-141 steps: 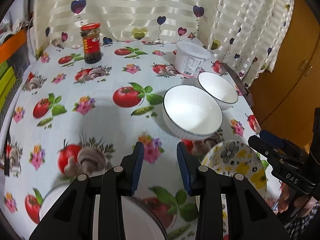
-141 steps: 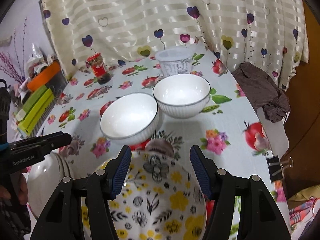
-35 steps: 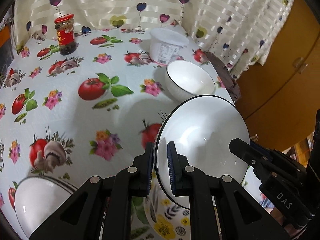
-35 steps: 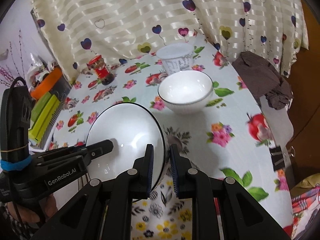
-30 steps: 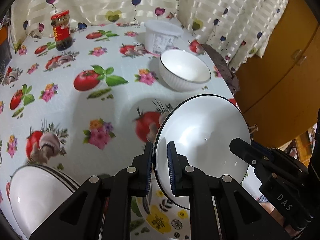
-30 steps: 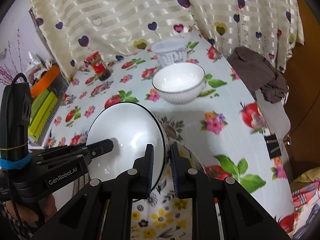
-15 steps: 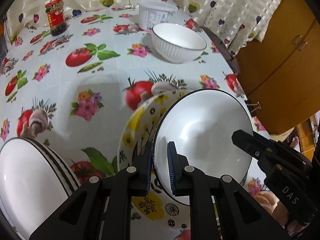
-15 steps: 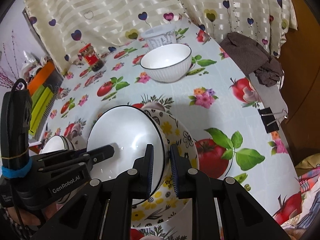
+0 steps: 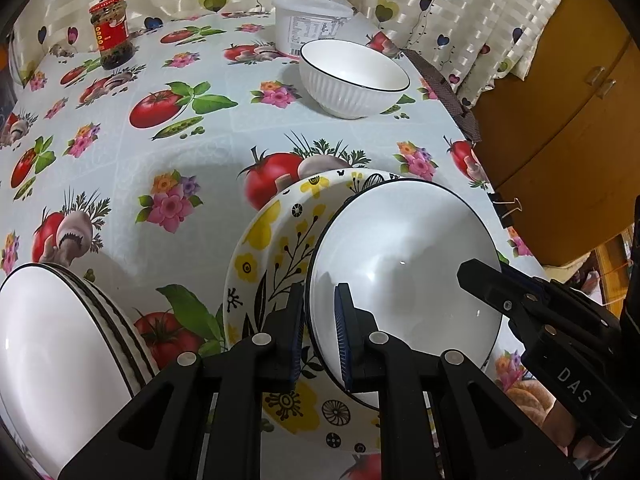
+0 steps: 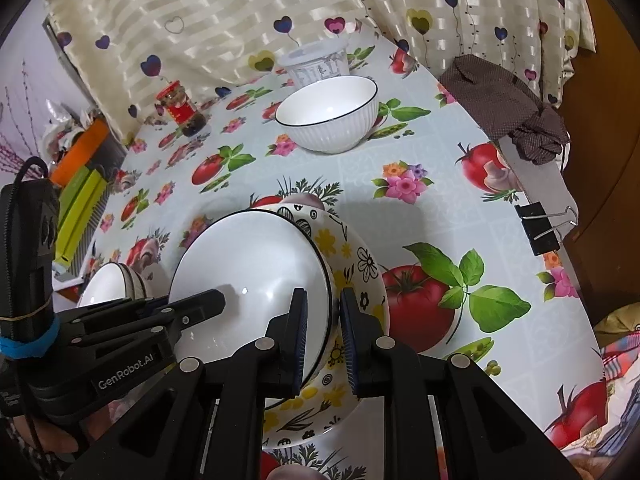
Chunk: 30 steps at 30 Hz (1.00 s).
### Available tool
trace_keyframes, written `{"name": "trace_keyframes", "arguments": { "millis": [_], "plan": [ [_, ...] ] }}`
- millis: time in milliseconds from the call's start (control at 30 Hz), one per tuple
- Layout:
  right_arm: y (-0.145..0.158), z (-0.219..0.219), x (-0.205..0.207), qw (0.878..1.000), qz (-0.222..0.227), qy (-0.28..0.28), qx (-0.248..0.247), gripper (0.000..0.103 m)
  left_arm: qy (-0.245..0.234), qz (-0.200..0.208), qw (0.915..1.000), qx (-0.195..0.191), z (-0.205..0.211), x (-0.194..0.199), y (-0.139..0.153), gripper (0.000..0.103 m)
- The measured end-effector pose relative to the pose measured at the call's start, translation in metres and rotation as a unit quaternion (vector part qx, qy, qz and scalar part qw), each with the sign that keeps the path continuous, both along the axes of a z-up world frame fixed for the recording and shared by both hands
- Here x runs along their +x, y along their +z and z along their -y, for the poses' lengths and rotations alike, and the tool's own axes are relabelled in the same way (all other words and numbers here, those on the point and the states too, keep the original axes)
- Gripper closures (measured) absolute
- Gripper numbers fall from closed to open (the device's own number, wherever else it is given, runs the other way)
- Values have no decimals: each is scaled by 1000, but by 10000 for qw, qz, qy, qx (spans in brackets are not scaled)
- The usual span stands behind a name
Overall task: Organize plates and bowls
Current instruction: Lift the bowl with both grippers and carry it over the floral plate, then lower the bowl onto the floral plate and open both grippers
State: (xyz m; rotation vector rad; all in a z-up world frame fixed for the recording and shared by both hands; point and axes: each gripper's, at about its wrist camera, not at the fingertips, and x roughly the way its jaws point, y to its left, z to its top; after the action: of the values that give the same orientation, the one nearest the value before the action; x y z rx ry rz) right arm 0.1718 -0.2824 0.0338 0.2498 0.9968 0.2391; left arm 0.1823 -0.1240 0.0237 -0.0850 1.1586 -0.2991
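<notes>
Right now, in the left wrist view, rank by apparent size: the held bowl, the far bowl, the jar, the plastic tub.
1. held bowl, though nearness inflates it
2. far bowl
3. plastic tub, partly hidden behind the far bowl, so unsure
4. jar

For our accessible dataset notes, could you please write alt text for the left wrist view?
Both claws, left claw and right claw, grip opposite rims of a white bowl tilted over a yellow floral plate on a fruit-print tablecloth. A second white bowl, plastic tub and red-lidded jar stand behind; a striped bowl sits lower left.
</notes>
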Motion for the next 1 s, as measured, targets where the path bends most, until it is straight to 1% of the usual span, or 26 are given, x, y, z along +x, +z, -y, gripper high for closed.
{"name": "trace_keyframes", "arguments": {
  "millis": [133,433,633,667,767,900,1000],
  "plan": [
    [-6,3,3,9999,-93,-9,69,86,41,-34,9999,-93,-1,2,-2,89],
    [-8,3,5,9999,-40,94,64,84,57,-19,9999,-134,-2,3,-3,89],
    [-6,8,5,9997,-9,149,181,83,73,-84,9995,-288,-6,4,-3,88],
    [-4,9,5,9996,30,160,223,81,63,-68,9995,-303,-7,4,-2,88],
    [4,12,4,9992,186,211,267,64,77,6,9993,-364,-9,3,3,86],
    [14,15,6,9987,403,227,200,59,65,148,9986,-508,-15,6,14,86],
    [18,19,12,9985,455,160,253,55,33,322,9974,-640,-16,9,26,86]
  ]
}}
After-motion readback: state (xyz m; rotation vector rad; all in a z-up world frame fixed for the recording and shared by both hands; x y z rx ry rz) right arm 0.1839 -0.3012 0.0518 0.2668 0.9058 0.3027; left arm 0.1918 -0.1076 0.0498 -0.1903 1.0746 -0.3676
